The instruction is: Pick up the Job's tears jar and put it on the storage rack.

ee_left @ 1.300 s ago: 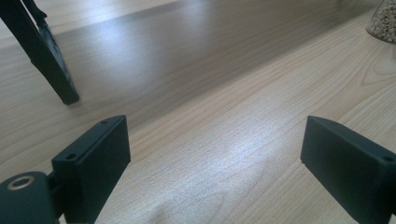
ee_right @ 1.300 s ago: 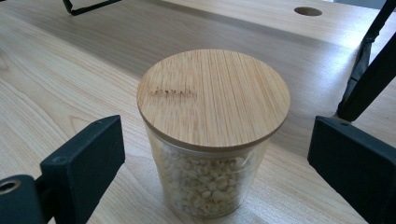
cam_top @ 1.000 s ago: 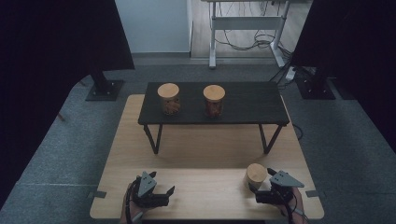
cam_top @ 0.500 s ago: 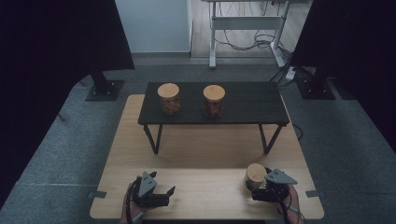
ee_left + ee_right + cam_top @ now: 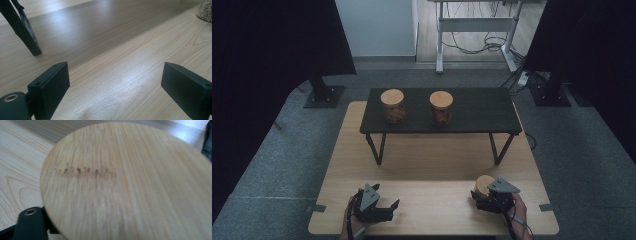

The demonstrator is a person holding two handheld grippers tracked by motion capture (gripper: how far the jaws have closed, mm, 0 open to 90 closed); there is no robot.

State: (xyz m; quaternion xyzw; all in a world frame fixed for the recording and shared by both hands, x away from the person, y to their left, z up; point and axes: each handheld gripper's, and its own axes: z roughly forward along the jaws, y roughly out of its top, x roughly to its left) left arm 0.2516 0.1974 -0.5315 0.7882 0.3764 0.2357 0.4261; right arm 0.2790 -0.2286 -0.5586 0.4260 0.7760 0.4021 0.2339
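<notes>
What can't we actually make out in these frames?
- Right gripper pads: its own view has the jar's wooden lid in front of them, blurred; contact with the glass is hidden.
- Near jar, high view: body covered by gripper and hand.
- Near jar's contents: cut by the left gripper view's corner.
- Lid marking: too blurred to read.
- Shelf jars: contents too small.

- Wooden lid (image 5: 130,185): pale tan, straight grain, faint dark burnt marks.
- Table (image 5: 432,165): light wood under the lid.
- Low bench (image 5: 477,112): black, beyond the lid.
- Right gripper (image 5: 484,199): black, grey plate.
</notes>
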